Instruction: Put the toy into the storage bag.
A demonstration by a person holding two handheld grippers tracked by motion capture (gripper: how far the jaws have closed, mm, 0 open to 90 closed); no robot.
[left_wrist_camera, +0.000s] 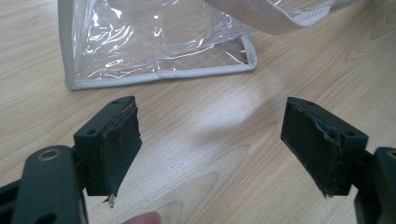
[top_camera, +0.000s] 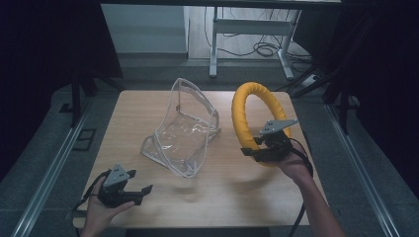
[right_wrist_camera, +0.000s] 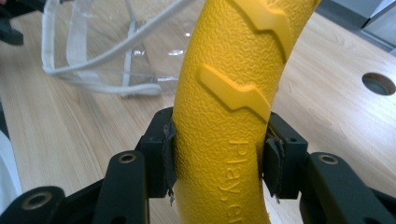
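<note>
Your right gripper (top_camera: 269,144) at right of centre is clenched on the yellow ring (top_camera: 247,106), holding it upright; your left gripper (top_camera: 129,190), lower left, hangs spread wide and empty. Largest on the table (top_camera: 296,197) is the clear bag (top_camera: 185,131) at centre, just left of the ring, mouth apparently facing it, so your right hand looks better placed.

Textured yellow ring (top_camera: 247,111) upright, apparently off the table, beside slumped clear bag (top_camera: 185,131)
</note>
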